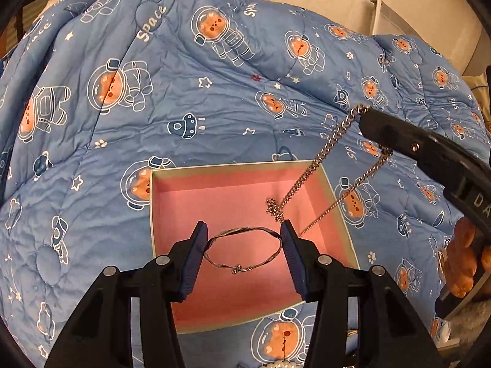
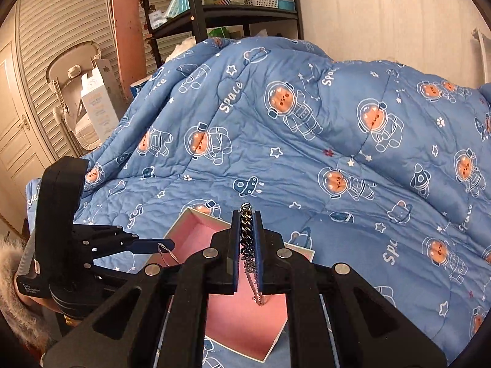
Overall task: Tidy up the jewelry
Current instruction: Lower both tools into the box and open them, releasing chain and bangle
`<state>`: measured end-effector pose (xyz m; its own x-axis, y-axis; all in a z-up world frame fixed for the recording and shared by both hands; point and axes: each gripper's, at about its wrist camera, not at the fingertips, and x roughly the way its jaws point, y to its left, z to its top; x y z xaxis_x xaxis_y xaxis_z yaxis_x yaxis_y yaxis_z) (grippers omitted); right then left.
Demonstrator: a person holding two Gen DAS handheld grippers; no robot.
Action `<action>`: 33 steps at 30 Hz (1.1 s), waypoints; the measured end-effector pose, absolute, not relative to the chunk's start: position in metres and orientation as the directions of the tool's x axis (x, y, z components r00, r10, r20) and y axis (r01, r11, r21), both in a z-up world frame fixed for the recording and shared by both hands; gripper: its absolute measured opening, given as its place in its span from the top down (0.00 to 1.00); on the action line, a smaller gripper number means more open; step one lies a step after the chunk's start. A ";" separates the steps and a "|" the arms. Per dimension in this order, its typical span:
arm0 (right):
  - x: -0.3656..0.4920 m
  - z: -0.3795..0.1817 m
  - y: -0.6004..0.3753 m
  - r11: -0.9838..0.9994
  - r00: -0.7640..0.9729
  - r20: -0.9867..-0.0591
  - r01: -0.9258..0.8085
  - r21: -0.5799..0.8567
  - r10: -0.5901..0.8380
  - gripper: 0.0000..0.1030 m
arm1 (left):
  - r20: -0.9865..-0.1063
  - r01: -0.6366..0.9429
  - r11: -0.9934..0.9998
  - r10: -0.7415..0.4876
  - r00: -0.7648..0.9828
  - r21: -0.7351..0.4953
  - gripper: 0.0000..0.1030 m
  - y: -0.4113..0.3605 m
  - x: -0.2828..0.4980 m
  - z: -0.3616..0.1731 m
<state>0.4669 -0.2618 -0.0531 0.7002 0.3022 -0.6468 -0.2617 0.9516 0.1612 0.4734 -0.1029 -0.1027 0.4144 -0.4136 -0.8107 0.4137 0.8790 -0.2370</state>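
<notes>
The left gripper (image 1: 244, 237) is held above a box (image 1: 159, 214) with a pink lining. Its jaws stand partly apart and clamp a thin wire bangle (image 1: 242, 250) across its width; the blue pads (image 1: 196, 251) touch the bangle on both sides. The bangle is a twisted silver ring with two small beads at the near edge. It hangs over the pink floor of the box, clear of it.

The right gripper (image 2: 247, 245) is closed on a silver chain (image 2: 245, 224). A short loop of chain protrudes above the fingertips. The remainder hangs down between the pads (image 2: 259, 245) and below them, over the box (image 2: 196, 227). In the left wrist view the right gripper (image 1: 366, 116) enters from the right, and the chain (image 1: 325, 150) runs from its tip in two strands down toward the box. One strand ends in a small bunch just beside the left gripper's right finger, over the pink lining. The other strand passes over the right wall of the box.

The box is open, with pale rims, and rests on a blue quilt (image 1: 214, 98) printed with astronaut bears. In the right wrist view the left gripper (image 2: 167, 242) appears at left, side-on, with the bangle (image 2: 168, 254) at its tip over the box corner. A black shelf (image 2: 245, 12) with baskets stands behind the quilt
</notes>
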 end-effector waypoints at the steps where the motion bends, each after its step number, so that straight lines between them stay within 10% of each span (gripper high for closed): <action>1: 0.469 -0.061 -0.261 0.952 0.694 -0.654 -0.262 0.160 0.301 0.92 | -0.814 0.408 0.880 -0.414 0.407 -0.243 0.53 -0.104 0.476 -0.107; 21: 0.487 -0.154 -0.239 0.943 0.566 -0.784 -0.327 0.070 0.254 0.92 | -0.888 0.338 0.923 -0.302 0.346 -0.183 0.53 -0.123 0.522 -0.157; 33: 0.484 -0.151 -0.237 0.937 0.596 -0.761 -0.345 0.047 0.258 0.92 | -0.861 0.296 0.920 -0.358 0.361 -0.258 0.36 -0.122 0.536 -0.149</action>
